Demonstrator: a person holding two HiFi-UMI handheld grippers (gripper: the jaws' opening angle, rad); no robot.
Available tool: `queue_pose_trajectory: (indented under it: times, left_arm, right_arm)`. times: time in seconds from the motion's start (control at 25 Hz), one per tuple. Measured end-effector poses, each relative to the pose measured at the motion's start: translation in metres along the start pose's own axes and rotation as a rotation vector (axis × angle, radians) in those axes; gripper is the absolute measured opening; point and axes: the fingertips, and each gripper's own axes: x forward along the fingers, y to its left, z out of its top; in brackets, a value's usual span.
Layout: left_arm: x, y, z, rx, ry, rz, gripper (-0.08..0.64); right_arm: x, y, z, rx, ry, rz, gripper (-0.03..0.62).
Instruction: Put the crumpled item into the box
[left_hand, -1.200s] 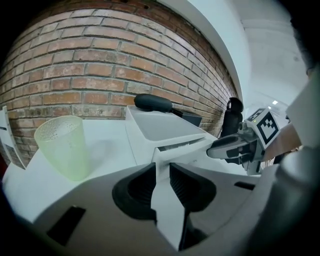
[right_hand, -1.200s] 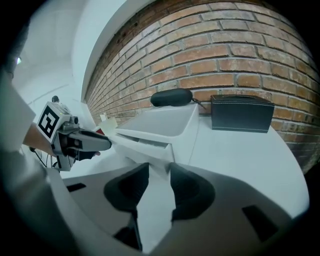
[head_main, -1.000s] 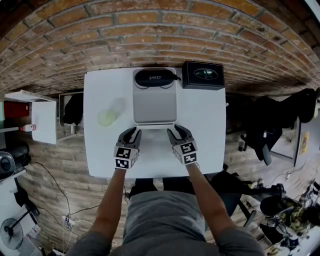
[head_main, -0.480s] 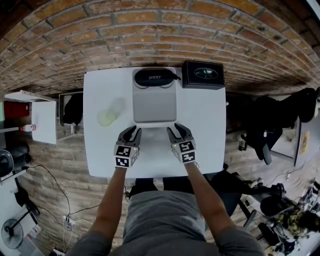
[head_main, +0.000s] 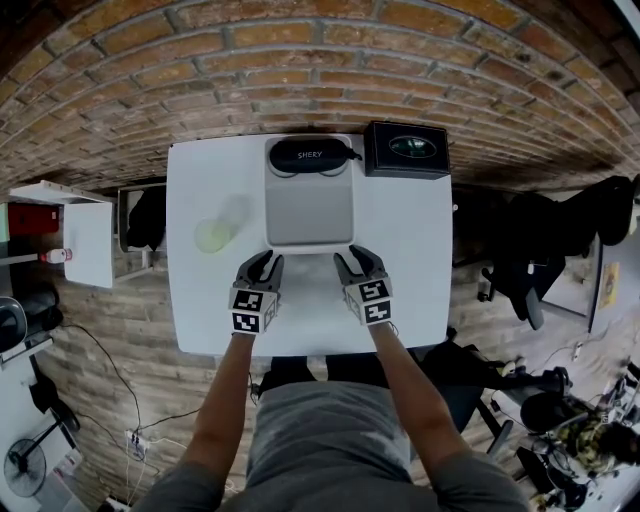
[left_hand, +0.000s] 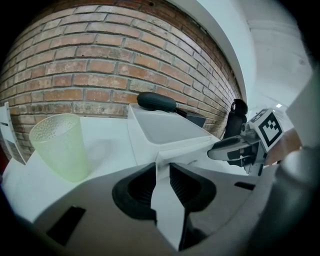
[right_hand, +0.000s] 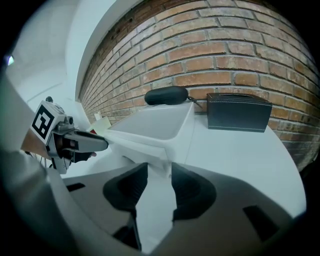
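Note:
A shallow grey box (head_main: 310, 245) with a white rim lies open in the middle of the white table; it also shows as box (left_hand: 170, 131) and box (right_hand: 150, 127) in the two gripper views. Nothing crumpled shows in any view. My left gripper (head_main: 268, 260) hovers just short of the box's near left corner, and left gripper (left_hand: 160, 167) has its jaws a little apart with nothing between them. My right gripper (head_main: 350, 258) sits at the near right corner. Right gripper (right_hand: 159, 167) is open and empty, and its jaws have just been opening.
A pale green translucent cup (head_main: 213, 236) stands upright left of the box, also seen as cup (left_hand: 59, 145). A black glasses case (head_main: 310, 155) rests across the box's far end. A black rectangular box (head_main: 406, 150) sits at the table's far right, against the brick wall.
The box's near edge touched the gripper tips a second ago; a narrow strip of table now separates them. The right jaws stand slightly wider. The left gripper looks unchanged.

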Motion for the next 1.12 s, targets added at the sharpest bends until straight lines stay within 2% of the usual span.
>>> queue_pose_trajectory:
  times: [0.76,1.12]
  left_arm:
    - [0.0042,0.003,0.004,-0.027,0.003,0.015,0.087]
    - [0.0059,0.0049,0.0036,-0.053,0.005,0.038,0.087]
  right_arm:
    - [0.0036,-0.0063,0.0013,0.028,0.011,-0.024,0.146]
    - [0.0059,-0.0079,0.0013,0.074,0.001,-0.029,0.146]
